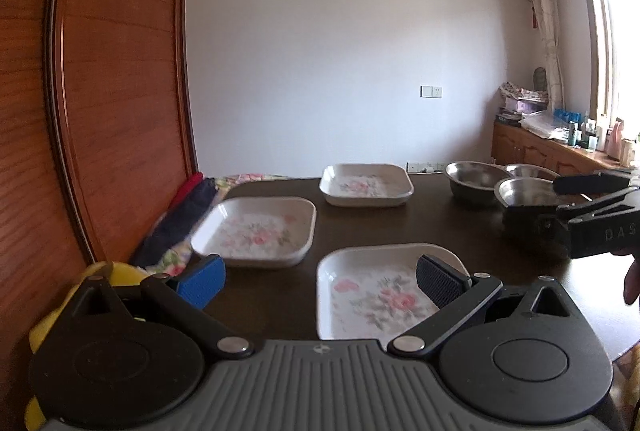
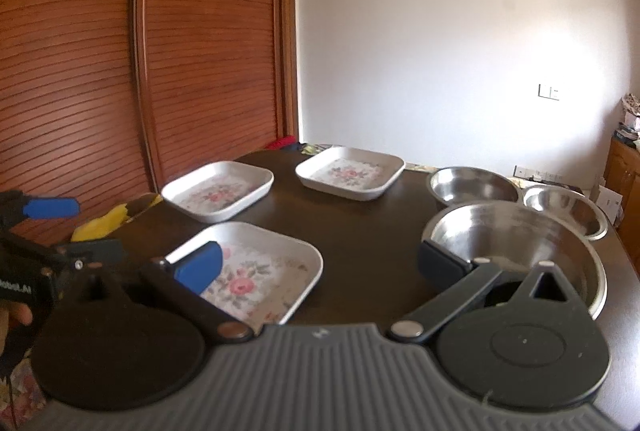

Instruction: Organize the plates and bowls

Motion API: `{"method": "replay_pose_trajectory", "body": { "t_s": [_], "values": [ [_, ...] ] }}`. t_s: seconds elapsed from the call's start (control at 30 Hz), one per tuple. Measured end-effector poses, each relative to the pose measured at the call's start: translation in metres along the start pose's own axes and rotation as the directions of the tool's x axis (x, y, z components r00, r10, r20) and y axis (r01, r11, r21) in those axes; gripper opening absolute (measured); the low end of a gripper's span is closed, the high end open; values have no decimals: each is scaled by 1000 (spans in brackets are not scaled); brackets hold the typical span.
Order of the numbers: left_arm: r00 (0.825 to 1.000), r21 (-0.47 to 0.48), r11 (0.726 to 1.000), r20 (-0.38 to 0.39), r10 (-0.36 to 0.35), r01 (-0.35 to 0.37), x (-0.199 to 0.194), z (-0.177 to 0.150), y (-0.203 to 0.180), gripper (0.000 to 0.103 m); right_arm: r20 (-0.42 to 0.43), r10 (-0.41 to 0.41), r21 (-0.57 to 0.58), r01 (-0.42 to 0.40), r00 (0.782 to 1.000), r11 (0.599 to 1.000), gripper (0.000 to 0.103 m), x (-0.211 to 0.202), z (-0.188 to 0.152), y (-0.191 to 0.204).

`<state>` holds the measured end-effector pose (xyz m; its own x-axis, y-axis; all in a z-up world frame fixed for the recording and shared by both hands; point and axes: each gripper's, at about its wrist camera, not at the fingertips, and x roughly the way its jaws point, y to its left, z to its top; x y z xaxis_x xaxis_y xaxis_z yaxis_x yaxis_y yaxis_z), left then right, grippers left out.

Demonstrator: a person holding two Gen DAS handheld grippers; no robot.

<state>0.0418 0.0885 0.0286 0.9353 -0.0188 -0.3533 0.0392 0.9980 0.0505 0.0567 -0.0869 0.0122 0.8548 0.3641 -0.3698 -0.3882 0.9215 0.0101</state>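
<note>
Three white square plates with pink flower prints lie on the dark table: a near plate, a left plate and a far plate. Three steel bowls stand at the right: a near bowl, a far-left bowl and a far-right bowl. My left gripper is open above the near plate's left edge. My right gripper is open between the near plate and the near bowl, holding nothing.
A wooden slatted door stands at the left. Folded cloth and a yellow thing lie by the table's left edge. A wooden sideboard with clutter stands at the far right under a window.
</note>
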Motion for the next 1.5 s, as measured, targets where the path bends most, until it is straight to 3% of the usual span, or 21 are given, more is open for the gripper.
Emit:
{"method": "replay_pose_trajectory", "body": {
  "t_s": [0.1, 0.43, 0.63, 0.87, 1.03, 1.1, 1.17, 1.5],
  "values": [
    [1000, 7, 1000, 2, 4, -4, 8, 10, 9, 103, 19, -20, -32, 21, 1000, 999, 103, 6, 10, 2],
    [1000, 61, 998, -21, -6, 7, 50, 36, 42, 103, -58, 74, -82, -78, 996, 994, 103, 49, 54, 8],
    [996, 44, 996, -30, -81, 82, 75, 45, 67, 103, -109, 150, -51, -156, 983, 986, 103, 77, 77, 16],
    [992, 55, 994, -85, -89, 94, 113, 50, 96, 103, -183, 186, 3, -188, 966, 982, 103, 119, 85, 28],
    [983, 23, 992, -139, -118, 122, 145, 48, 117, 103, -251, 209, 48, -204, 945, 978, 82, 151, 86, 31],
    [979, 19, 991, -159, -130, 135, 155, 47, 122, 97, -278, 214, 57, -207, 936, 977, 69, 163, 85, 33],
    [975, 19, 990, -174, -136, 142, 165, 48, 126, 94, -306, 207, 57, -199, 929, 978, 62, 173, 83, 36],
    [958, -23, 988, -239, -156, 155, 204, 49, 152, 83, -385, 248, 118, -219, 889, 969, 51, 212, 74, 46]
  ]
}}
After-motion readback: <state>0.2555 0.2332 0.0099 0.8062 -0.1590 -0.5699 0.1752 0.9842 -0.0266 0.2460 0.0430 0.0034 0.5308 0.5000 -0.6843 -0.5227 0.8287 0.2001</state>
